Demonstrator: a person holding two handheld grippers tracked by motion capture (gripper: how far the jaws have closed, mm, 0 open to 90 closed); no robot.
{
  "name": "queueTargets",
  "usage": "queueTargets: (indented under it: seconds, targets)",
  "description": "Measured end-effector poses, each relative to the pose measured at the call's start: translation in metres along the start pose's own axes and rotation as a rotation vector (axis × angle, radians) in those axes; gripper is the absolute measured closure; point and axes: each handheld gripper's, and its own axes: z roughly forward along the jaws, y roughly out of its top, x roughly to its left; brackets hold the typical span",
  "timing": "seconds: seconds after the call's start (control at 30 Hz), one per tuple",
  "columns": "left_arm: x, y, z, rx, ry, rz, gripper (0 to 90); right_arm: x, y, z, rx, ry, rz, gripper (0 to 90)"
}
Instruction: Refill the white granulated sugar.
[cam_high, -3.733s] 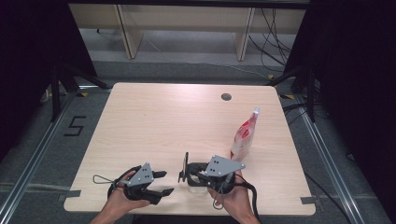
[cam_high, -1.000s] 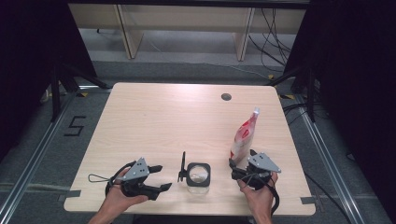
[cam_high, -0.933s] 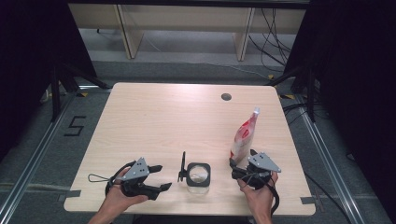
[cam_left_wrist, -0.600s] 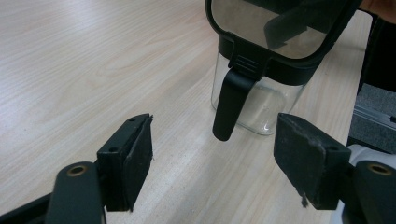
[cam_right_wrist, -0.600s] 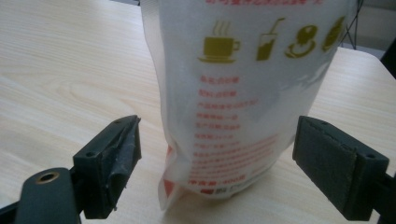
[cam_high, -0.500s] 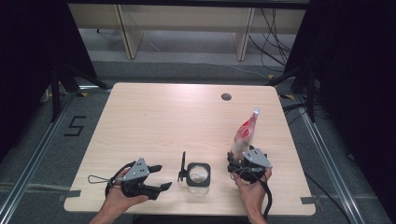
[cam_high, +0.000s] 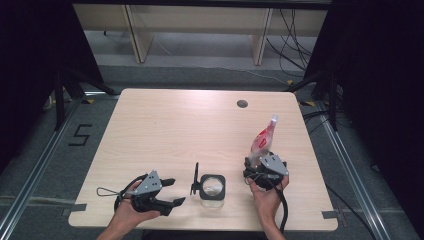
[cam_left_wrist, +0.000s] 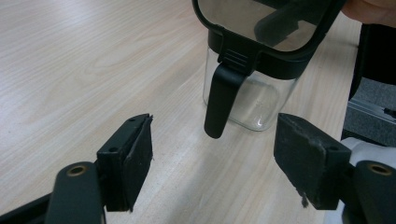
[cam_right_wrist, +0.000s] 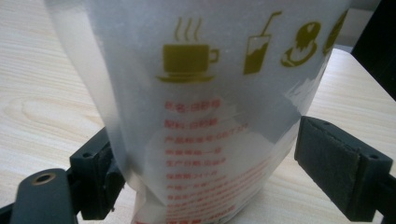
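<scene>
With its jaws spread wide around the standing pouch (cam_right_wrist: 201, 116) and gripping nothing yet, the right gripper (cam_right_wrist: 205, 172) could topple it by closing unevenly.

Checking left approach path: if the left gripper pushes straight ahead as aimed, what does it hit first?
Likely the jar: its black latch hangs down between the open left gripper fingers, just ahead. Depth is hard to judge, but nothing lies between them.

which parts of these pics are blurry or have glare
Right gripper view: the pouch sits so close that its small red print blurs; the cup icons stay readable. Left gripper view: the glass jar has bright reflections near its base. High view: evenly lit table, dark surroundings.
</scene>
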Motion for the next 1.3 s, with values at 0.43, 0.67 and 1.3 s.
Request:
queueTargets:
  seconds: [0.43, 0.67, 1.3]
  targets:
    - [0.000, 0.000, 0.000, -0.001, -0.004, 0.007, 28.1, -0.006, 0.001, -0.002, 0.018, 0.036, -0.005, 22.3]
    - [-0.001, 0.000, 0.001, 0.007, -0.011, -0.001, 28.5, -0.019, -0.001, -0.008, 0.022, 0.105, -0.019, 29.7]
    - [-0.001, -0.001, 0.000, 0.009, -0.009, -0.003, 29.0, -0.049, -0.001, -0.017, 0.040, 0.266, -0.093, 39.2]
